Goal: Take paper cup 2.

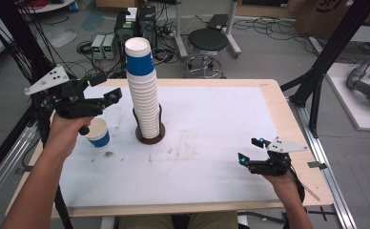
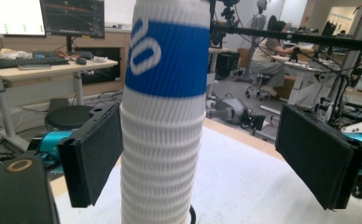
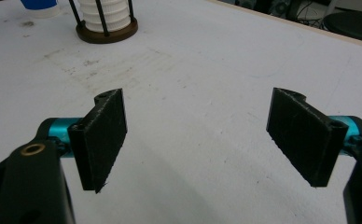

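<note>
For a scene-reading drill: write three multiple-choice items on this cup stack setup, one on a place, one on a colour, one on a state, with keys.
1. Where does the single cup stand?
A. left of the cup stack
B. right of it
C. on top of it

2. What colour is the band on the stack's top cup?
A. red
B. blue
C. green

3. How do the right gripper jaws stand?
A. shut on a cup
B. shut on nothing
C. open, with nothing between them

Key: 1 A, the high view shows it left of the stack's holder, under the left gripper. 2 B, the band is blue in the high view and the left gripper view. 3 C, the right gripper view shows bare table between the spread pads.
</note>
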The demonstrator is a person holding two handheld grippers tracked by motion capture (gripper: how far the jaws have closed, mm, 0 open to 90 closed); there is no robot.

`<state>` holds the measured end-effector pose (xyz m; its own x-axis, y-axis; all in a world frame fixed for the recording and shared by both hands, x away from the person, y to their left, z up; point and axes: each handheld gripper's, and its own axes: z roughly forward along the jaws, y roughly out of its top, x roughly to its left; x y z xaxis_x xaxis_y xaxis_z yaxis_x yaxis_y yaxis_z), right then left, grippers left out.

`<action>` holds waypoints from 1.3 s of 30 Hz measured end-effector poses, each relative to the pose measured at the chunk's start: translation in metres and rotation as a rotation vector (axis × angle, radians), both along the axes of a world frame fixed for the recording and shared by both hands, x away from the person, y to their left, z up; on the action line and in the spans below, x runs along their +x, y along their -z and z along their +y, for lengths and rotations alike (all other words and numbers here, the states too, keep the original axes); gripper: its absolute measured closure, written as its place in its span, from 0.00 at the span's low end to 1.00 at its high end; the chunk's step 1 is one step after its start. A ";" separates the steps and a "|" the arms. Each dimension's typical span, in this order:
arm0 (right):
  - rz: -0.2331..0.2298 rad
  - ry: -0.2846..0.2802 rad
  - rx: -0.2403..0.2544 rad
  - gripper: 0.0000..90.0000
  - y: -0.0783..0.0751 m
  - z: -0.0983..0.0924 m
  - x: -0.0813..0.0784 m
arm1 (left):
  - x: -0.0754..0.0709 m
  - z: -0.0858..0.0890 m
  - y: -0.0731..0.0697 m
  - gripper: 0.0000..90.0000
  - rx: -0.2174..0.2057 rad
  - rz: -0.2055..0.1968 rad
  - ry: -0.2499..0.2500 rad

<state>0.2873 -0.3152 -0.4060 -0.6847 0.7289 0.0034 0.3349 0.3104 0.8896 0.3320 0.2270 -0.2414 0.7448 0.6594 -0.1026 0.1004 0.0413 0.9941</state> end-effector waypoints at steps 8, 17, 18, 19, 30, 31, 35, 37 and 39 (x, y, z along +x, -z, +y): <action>0.000 -0.002 0.001 0.23 0.000 0.000 0.000 | 0.015 -0.009 -0.022 0.17 0.024 -0.002 -0.002; 0.003 -0.005 0.008 0.23 -0.001 0.000 -0.001 | 0.031 -0.024 -0.041 0.17 0.039 0.004 -0.005; -0.003 -0.004 0.007 0.23 -0.001 0.000 -0.001 | 0.033 -0.025 -0.042 0.17 0.041 0.003 -0.007; -0.001 -0.004 0.008 0.23 -0.001 0.000 -0.001 | 0.034 -0.026 -0.043 0.17 0.045 0.002 -0.009; 0.004 -0.007 0.015 0.23 -0.001 0.000 -0.001 | 0.055 -0.040 -0.054 0.17 0.075 0.037 -0.037; 0.001 -0.007 0.015 0.23 -0.001 0.000 -0.001 | 0.056 -0.042 -0.055 0.17 0.084 0.041 -0.041; 0.001 -0.008 0.016 0.23 -0.001 -0.001 -0.001 | 0.062 -0.049 -0.057 0.17 0.098 0.046 -0.039; 0.001 -0.006 0.017 0.23 -0.001 -0.001 -0.001 | 0.064 -0.051 -0.058 0.17 0.112 0.049 -0.042; 0.001 -0.005 0.018 0.23 -0.002 -0.002 -0.001 | 0.066 -0.053 -0.058 0.18 0.115 0.055 -0.047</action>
<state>0.2861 -0.3168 -0.4045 -0.6886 0.7249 0.0176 0.3345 0.2960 0.8947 0.3984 0.1743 -0.1833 0.7080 0.7033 -0.0641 0.1553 -0.0666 0.9856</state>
